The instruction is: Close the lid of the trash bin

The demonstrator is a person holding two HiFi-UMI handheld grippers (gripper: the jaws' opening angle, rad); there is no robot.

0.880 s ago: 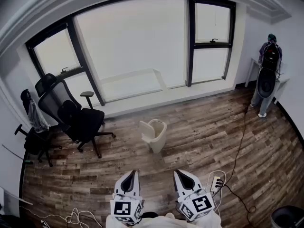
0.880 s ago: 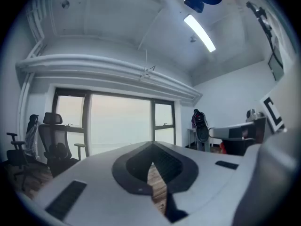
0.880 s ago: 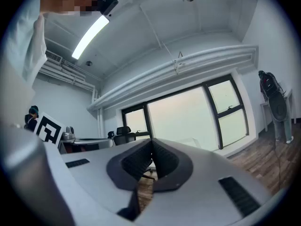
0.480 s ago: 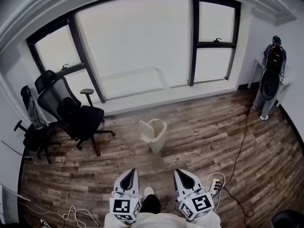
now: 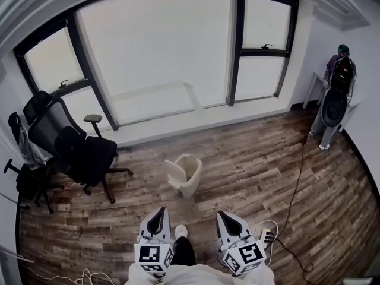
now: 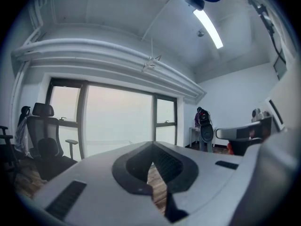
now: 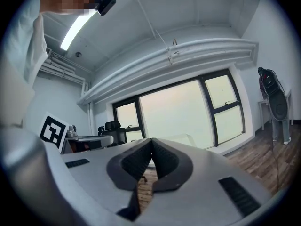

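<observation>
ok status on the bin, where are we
Left hand-held gripper and right hand-held gripper shut, empty. Trash bin ahead on floor, lid open, untouched. No obstacle between; power strip off right.

Bare wood floor (image 5: 243, 180) before trash bin (image 5: 187, 176) — office chair (image 5: 80, 153) well left; person (image 5: 333, 100) far right
</observation>
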